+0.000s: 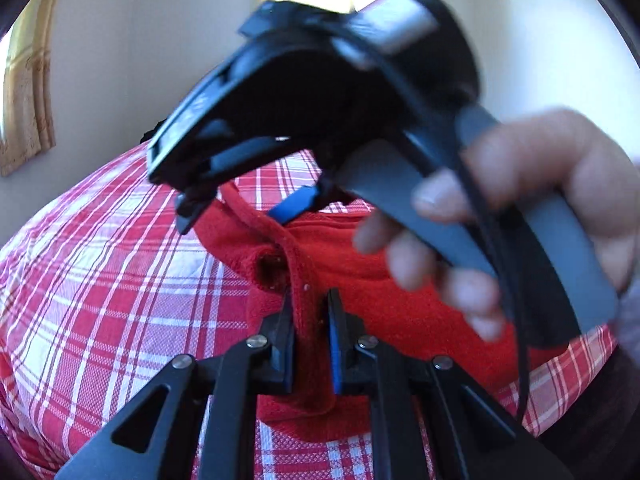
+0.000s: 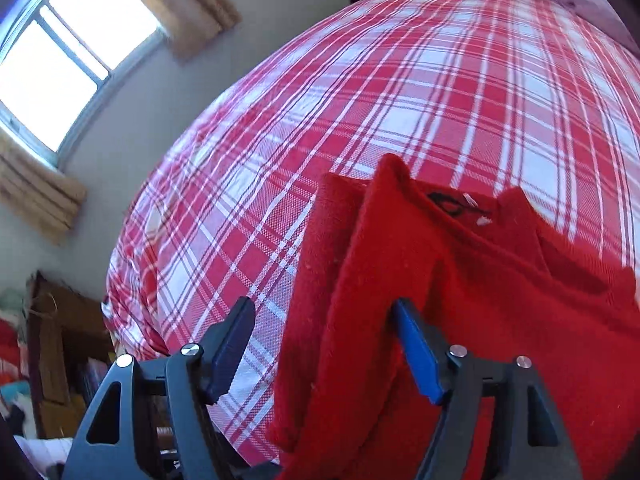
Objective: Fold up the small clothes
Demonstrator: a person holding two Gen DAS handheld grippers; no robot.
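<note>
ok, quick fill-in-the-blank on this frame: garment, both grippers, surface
1. The left gripper is shut on a fold of the ____ garment.
2. The right gripper has its jaws ____, with cloth between them.
3. The garment lies on a red and white ____ bedsheet.
4. In the left wrist view, a bare ____ holds the right gripper's handle.

Missing words: red; open; checked; hand
</note>
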